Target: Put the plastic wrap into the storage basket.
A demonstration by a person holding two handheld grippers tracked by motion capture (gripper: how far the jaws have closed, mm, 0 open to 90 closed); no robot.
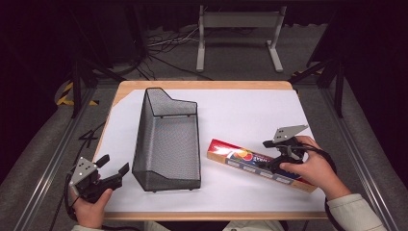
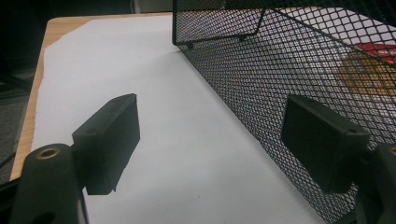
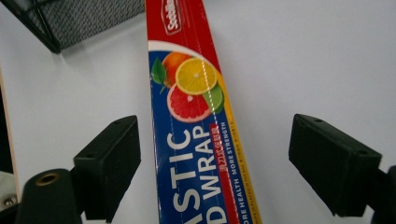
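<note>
A long red and blue plastic wrap box (image 1: 250, 159) (image 3: 196, 116) with citrus pictures lies flat on the white sheet, right of the black mesh basket (image 1: 144, 130). My right gripper (image 1: 273, 155) (image 3: 215, 163) is over the box's right half, open, its jaws standing either side of the box without touching it. My left gripper (image 1: 115, 164) (image 2: 210, 135) is open and has nothing in it, low at the front left corner beside the basket's left wall (image 2: 280, 60). Through the mesh the box (image 2: 373, 70) shows faintly. The basket has nothing in it.
A white sheet (image 1: 240, 110) covers the wooden table (image 1: 202, 85), whose bare edge shows at the back and left. A grey metal stand (image 1: 238, 29) and cables lie on the floor behind. Dark rails run along both sides of the table.
</note>
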